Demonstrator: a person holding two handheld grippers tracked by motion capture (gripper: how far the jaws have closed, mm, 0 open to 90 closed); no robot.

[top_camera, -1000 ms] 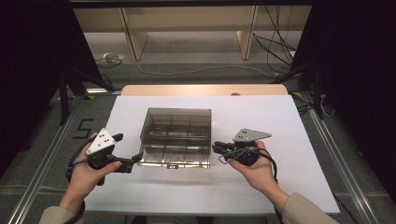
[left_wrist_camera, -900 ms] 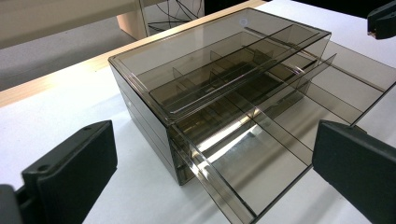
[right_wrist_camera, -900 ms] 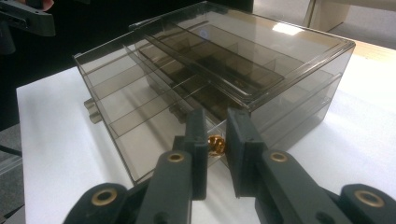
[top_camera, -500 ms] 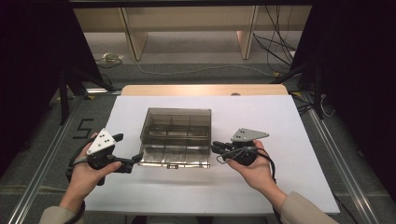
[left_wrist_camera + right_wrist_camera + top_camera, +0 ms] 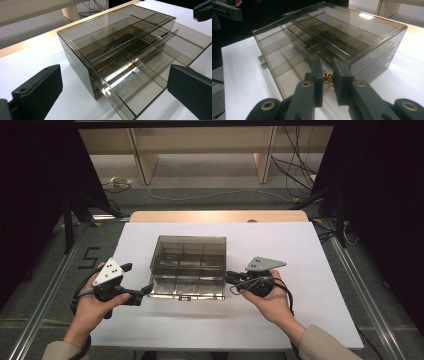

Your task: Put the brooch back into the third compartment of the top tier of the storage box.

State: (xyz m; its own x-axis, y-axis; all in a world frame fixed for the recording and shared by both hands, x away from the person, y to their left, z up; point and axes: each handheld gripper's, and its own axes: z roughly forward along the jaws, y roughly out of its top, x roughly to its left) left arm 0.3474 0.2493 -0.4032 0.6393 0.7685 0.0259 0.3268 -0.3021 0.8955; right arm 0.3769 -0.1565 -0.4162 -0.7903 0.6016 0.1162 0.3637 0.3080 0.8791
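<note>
A smoky clear plastic drawer box (image 5: pixel 189 251) stands mid-table, its bottom drawer (image 5: pixel 186 286) pulled out toward me, with dividers and bare compartments. My left gripper (image 5: pixel 136 280) is open at the drawer's front left corner, and in the left gripper view its jaws (image 5: pixel 116 90) stand wide on either side of the drawer (image 5: pixel 150 72), touching nothing. My right gripper (image 5: pixel 229 278) sits at the drawer's right side. In the right gripper view it (image 5: pixel 327 65) is shut on a small gold-coloured round piece (image 5: pixel 327 78), close to the drawer (image 5: pixel 279 57).
White paper (image 5: pixel 310 250) covers the table, whose wooden edge (image 5: pixel 215 216) shows at the far side. Beyond it are shelf legs and cables on the floor (image 5: pixel 210 195). Metal rails (image 5: pixel 50 310) run along both sides of the table.
</note>
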